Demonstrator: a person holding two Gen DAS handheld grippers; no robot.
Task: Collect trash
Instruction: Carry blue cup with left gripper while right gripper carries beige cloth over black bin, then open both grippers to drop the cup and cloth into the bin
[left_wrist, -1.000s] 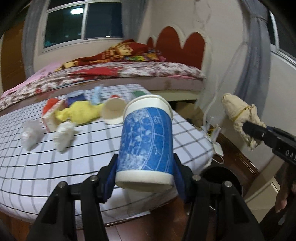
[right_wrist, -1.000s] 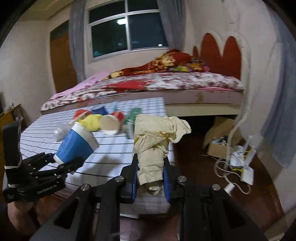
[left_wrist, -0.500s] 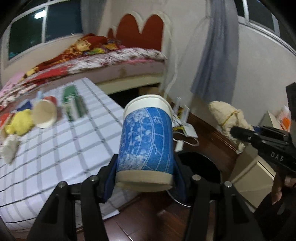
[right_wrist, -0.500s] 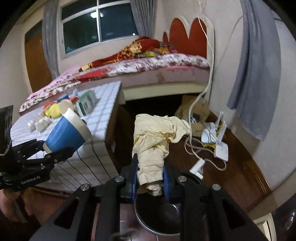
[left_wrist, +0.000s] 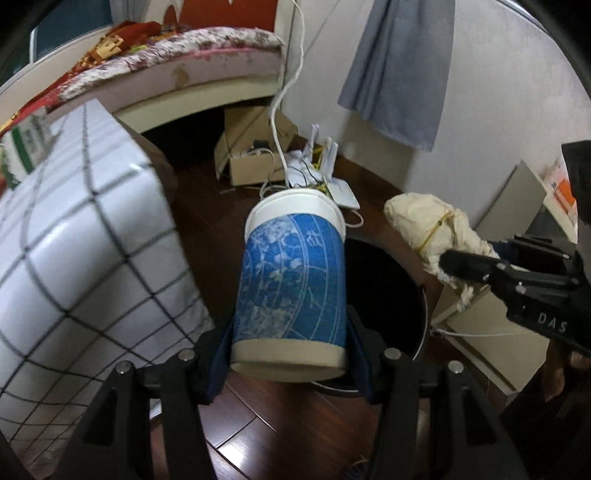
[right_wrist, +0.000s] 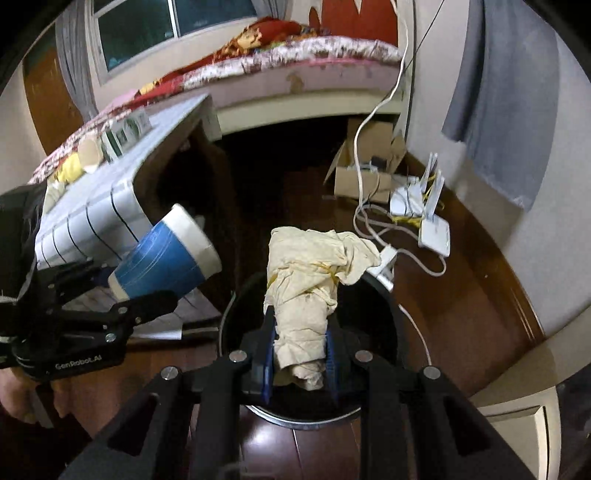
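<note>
While each gripper's jaws clamp the cup (left_wrist: 291, 280) and rag (right_wrist: 306, 291), centre both over the bin (right_wrist: 384, 295) before letting go.

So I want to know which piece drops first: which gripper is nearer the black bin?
Right. The right gripper holds the crumpled paper directly above the black bin. The left gripper, with the blue cup, sits beside its rim.
</note>
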